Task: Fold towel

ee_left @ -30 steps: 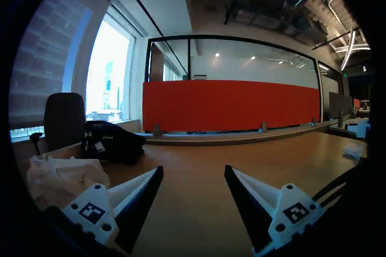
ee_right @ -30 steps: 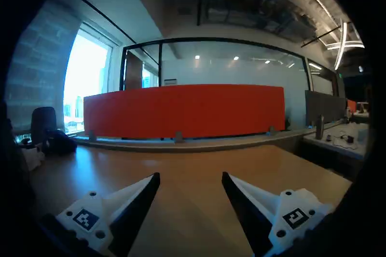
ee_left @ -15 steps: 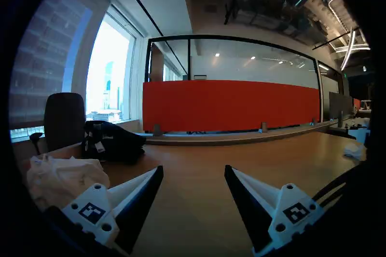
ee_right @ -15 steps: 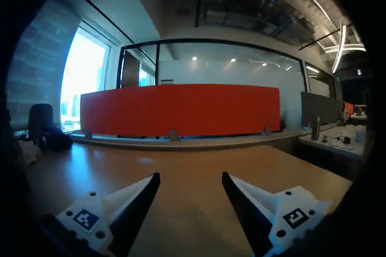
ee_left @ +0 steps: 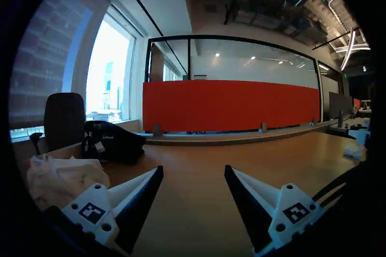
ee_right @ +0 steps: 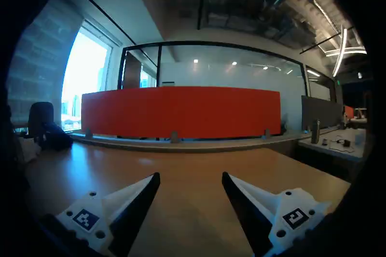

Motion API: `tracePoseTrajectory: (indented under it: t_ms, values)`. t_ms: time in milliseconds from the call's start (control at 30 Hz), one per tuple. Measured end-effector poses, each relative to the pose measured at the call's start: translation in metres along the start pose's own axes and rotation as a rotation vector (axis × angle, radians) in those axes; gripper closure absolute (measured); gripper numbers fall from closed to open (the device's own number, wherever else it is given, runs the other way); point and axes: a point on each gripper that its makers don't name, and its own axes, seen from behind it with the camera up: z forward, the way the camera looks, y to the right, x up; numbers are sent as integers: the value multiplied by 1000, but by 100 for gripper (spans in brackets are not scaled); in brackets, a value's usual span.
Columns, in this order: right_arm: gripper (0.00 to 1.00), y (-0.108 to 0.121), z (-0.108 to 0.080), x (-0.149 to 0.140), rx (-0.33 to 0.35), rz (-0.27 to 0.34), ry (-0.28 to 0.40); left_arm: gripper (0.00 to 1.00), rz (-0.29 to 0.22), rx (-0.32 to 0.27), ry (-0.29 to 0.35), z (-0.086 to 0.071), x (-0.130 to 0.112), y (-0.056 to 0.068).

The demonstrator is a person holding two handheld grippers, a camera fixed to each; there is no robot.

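From my remote seat, the towel (ee_left: 62, 180) shows in the left gripper view as a crumpled white heap, unfolded and bunched into soft ridges and creases. It sits on the wooden table (ee_left: 202, 218) at the far left, just beyond the left finger of the left gripper (ee_left: 193, 168) and apart from it. Behind the heap a black bag (ee_left: 113, 141) lies slumped on the tabletop, and a black chair (ee_left: 64, 119) stands beside a bright window (ee_left: 108, 83). In the right gripper view I make out a sliver of the same white cloth at the far left edge, near the dark bag, too small for me to read its folds.

The left gripper's jaws stand wide apart, with bare wood showing between the two white-and-black fingers; they grip nothing, and I cannot tell whether the tips rest on the table or hang just above it. The right gripper (ee_right: 190, 175) is set the same way: jaws spread wide, nothing between them, pointed across the tabletop and well apart from the towel.

A long orange partition (ee_right: 181, 112) runs along the far edge of the table in both views, with a glass wall (ee_right: 231, 66) rising behind it. At the far right of the left gripper view lies a small white crumpled object (ee_left: 352, 151) that I cannot identify
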Motion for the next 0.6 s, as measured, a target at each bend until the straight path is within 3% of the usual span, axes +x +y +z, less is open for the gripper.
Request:
tracePoseTrajectory:
  t_ms: [600]
  values:
    - [1,0,-1,1,1,0,0,6,0,0,0,0,0,0]
